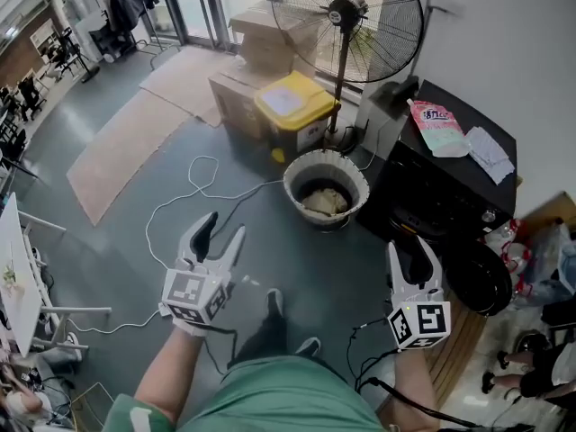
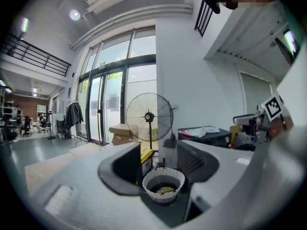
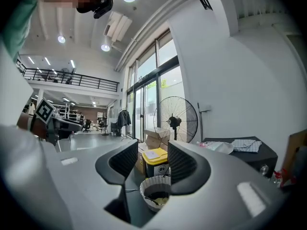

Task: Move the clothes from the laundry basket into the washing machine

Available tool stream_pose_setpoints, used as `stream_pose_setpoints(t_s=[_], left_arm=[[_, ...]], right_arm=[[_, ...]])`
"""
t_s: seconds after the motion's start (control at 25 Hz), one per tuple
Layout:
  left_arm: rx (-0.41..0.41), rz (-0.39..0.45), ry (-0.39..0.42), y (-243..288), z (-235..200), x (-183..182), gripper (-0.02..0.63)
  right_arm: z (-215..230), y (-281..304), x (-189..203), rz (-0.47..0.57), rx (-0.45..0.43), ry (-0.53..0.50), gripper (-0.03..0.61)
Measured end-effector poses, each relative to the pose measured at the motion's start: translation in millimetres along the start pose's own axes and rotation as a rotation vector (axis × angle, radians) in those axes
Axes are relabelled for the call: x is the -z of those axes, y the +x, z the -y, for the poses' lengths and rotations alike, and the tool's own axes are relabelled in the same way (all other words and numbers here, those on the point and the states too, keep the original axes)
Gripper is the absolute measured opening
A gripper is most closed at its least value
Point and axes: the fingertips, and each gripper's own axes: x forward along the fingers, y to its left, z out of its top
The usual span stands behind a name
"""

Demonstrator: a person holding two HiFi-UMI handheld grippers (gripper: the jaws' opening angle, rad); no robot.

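Note:
A round white laundry basket (image 1: 346, 171) stands on the grey floor with a pale garment (image 1: 323, 202) in its bottom. The black washing machine (image 1: 447, 198) is right of it, its round dark door (image 1: 482, 278) facing the near side. My left gripper (image 1: 222, 233) hovers over the floor to the near left of the basket, jaws wide open and empty. My right gripper (image 1: 415, 256) is in front of the machine, open, nothing between its jaws. Both gripper views look between open jaws at the basket (image 2: 163, 185) (image 3: 152, 191) ahead.
A big standing fan (image 1: 346, 12) rises behind the basket, with a yellow-lidded bin (image 1: 292, 106) and cardboard boxes (image 1: 250, 50) beside it. White cables (image 1: 193, 187) trail across the floor. A detergent pouch (image 1: 437, 127) and a folded cloth (image 1: 490, 153) lie on the machine.

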Motion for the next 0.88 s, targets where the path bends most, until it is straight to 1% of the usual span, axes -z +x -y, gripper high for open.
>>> stream_pose_setpoints(t_s=[0.16, 0.36, 0.52, 0.72, 0.88], left_arm=[[0.034, 0.004, -0.02, 41.8, -28.3, 3.0, 0.237], [0.07, 0.0, -0.051, 94.1, -82.2, 10.9, 0.236], [0.1, -0.009, -0.075, 132.0, -122.9, 19.1, 0.236], [0.138, -0.024, -0.086, 167.4, -154.2, 26.8, 0.236], [0.155, -0.019, -0.091, 183.1, -173.4, 27.1, 0.236]], right_arm=[[-1.2, 38.0, -2.2, -0.033, 0.021, -0.03, 0.175], [-9.9, 96.8, -6.6, -0.069, 0.06, -0.062, 0.175], [-20.3, 141.9, -9.6, -0.093, 0.09, -0.068, 0.175], [-29.1, 182.6, -8.6, -0.109, 0.116, -0.072, 0.175], [-38.5, 206.4, -7.9, -0.128, 0.132, -0.061, 0.175]])
